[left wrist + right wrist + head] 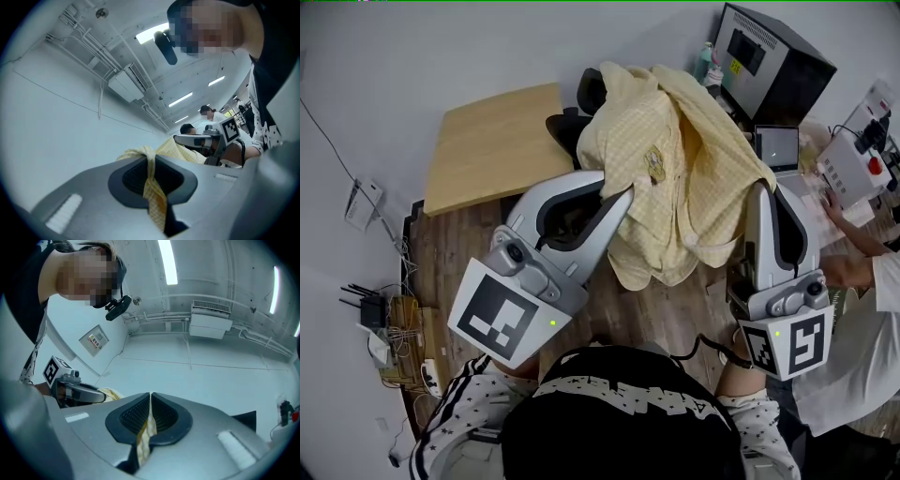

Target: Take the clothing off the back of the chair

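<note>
Left gripper point(623, 195), lower left to centre of the head view, jaws pointing up-right. Jaws almost fully together, clamped on a bunched strip of the yellow checked shirt point(684, 159). In the left gripper view the cloth runs down between the dark ribbed pads point(133, 178) and sticks out above the tips.

Right gripper point(762, 192), right of centre in the head view, jaws pointing up. Jaws closed tight on a thin fold of the same shirt; in the right gripper view only a narrow yellow edge shows between the pads point(164, 416).

Shirt sits at upper centre of the head view, spread between the two grippers, one side pinched by each, middle sagging down over the wooden floor point(675, 309). Black chair point(577, 112) is just behind the shirt's upper left part. Shirt overlaps it in the picture; can't tell if the cloth touches the chair back. Light wooden table point(492, 141) at upper left, beside the chair.
</note>
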`<state>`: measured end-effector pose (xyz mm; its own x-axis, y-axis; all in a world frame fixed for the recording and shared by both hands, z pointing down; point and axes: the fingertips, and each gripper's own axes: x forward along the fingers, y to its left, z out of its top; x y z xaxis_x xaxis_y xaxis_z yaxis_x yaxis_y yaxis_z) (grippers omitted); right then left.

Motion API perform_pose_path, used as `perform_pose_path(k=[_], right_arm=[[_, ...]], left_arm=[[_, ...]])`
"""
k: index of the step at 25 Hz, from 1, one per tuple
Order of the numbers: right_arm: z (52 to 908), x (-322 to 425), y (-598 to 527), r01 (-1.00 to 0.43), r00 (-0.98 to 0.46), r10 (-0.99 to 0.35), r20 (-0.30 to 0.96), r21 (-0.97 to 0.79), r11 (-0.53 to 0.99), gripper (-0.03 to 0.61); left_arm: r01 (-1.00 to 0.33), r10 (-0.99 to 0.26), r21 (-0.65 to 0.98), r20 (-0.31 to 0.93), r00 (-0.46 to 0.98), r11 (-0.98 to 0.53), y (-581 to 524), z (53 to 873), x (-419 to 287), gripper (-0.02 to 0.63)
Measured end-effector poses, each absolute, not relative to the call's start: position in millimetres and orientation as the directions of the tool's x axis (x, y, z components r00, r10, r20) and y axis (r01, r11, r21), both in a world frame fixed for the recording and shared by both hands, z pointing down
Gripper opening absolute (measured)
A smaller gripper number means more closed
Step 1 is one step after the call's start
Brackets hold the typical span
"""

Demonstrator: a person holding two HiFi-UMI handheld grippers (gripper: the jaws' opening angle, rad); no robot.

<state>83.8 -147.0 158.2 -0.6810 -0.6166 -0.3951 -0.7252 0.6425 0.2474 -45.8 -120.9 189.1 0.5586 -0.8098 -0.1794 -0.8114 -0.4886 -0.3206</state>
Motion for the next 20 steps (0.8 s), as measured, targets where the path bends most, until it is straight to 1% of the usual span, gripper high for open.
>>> perform_pose_path(k=[5, 15, 20], right_arm=[[155, 98, -138, -0.713, -0.690, -0.597, -0.410, 0.240, 0.658, 0.021], [156, 97, -143, -0.699, -0.707, -0.596, -0.381, 0.241, 0.674, 0.021], [152, 93, -143, -0.689, -0.713, -0.585, -0.387, 0.229, 0.688, 0.021]], left_arm=[[-0.817, -0.814, -0.333, -0.194, 0.547, -0.470, -110, 184, -31, 0.026], [-0.836, -0.830, -0.303, -0.192, 0.523, -0.457, -111, 186, -33, 0.026], [-0.842, -0.835, -0.296, -0.193, 0.515, -0.451, -111, 185, -34, 0.026]])
